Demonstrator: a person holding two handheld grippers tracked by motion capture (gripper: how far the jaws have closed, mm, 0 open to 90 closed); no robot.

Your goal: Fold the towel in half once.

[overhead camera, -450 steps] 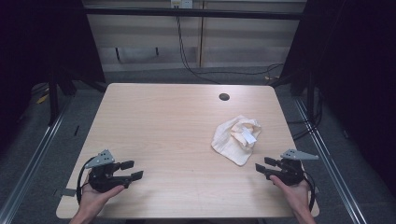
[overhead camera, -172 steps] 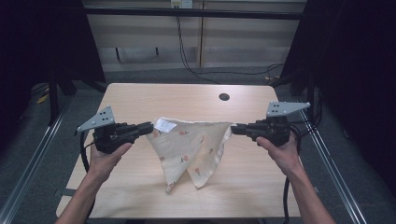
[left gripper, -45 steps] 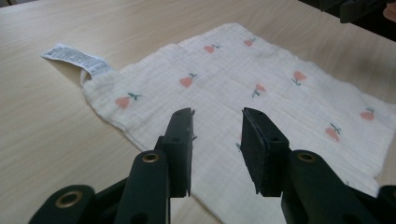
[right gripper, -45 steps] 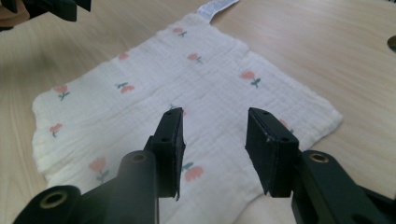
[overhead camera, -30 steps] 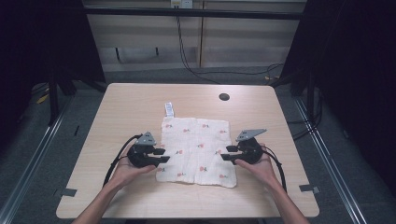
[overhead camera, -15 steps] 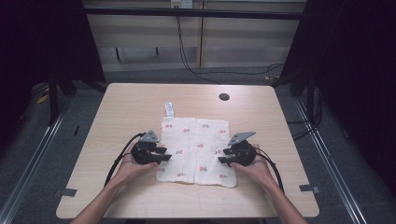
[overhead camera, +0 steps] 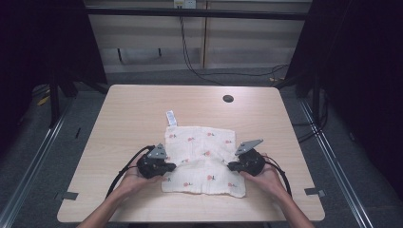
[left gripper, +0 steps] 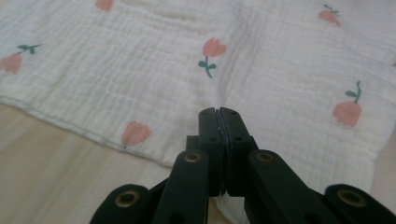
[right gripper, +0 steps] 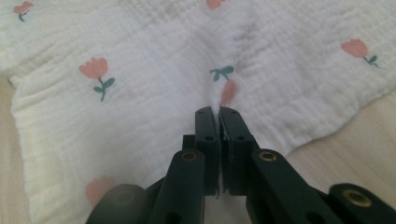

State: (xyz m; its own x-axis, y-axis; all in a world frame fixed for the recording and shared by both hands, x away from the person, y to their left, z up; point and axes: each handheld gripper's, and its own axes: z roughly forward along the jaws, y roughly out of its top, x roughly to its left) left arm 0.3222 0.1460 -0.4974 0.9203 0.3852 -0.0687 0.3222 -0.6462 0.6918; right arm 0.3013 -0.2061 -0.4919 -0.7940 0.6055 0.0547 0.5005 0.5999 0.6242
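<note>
Pale wooden table point(overhead camera: 133, 118), rounded corners. On its near middle, spread flat: white crinkled muslin cloth with pink tulip print point(overhead camera: 202, 147). Soft, light, limp; bunches readily; best taken by pinching edge folds at both sides. Left gripper point(left gripper: 218, 114), right gripper point(right gripper: 215, 112): jaws just closed tight, each nipping a small pleat of cloth.

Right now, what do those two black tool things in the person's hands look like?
Each tool is black. The left tool and right tool both carry a grey three-cornered plate on top and trail a black cable back along the forearm. Up close, two flat black jaws sit on hinged arms with brass-coloured pivot pins. The forearms are bare, with no sleeves showing.
</note>
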